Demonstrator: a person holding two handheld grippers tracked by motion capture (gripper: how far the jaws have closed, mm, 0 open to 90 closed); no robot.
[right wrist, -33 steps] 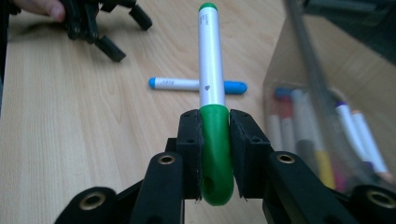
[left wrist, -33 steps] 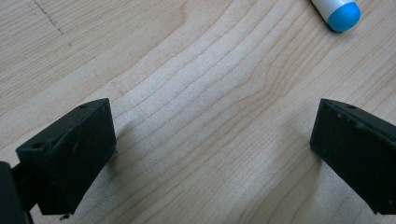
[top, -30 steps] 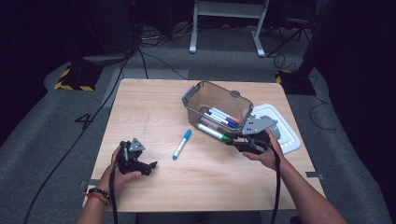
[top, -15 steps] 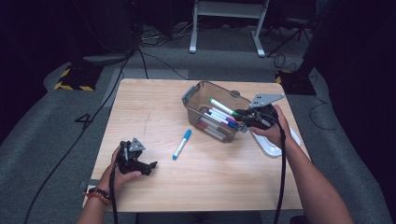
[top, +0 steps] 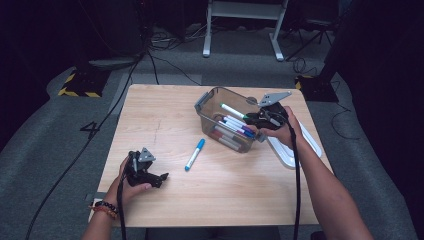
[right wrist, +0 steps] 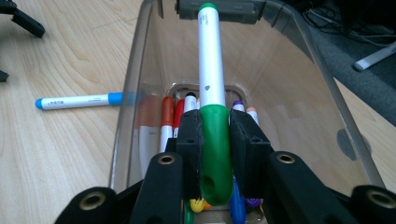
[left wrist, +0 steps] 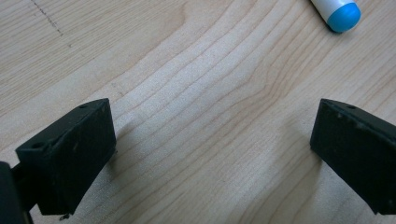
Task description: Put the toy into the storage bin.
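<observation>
My right gripper (top: 254,120) (right wrist: 215,140) is shut on a green marker (right wrist: 211,98) (top: 233,111), clamped at its cap end, and holds it over the clear plastic bin (top: 212,101) (right wrist: 299,79). Several markers (top: 232,131) (right wrist: 168,116) lie in the bin's bottom. A blue marker (top: 195,153) (right wrist: 77,101) lies on the wooden table (top: 165,110) left of the bin; its blue cap (left wrist: 340,11) peeks in at the top of the left gripper view. My left gripper (top: 157,179) (left wrist: 210,158) rests near the table's front left, open, with bare wood between its jaws.
A white lid (top: 295,150) lies at the table's right edge, partly under my right forearm. Cables and a metal stand (top: 245,25) sit on the dark floor behind the table. The table's near right stretch is bare wood.
My right gripper has carried the green marker from the table's right side, up and back, to above the bin. The left gripper has stayed put.
</observation>
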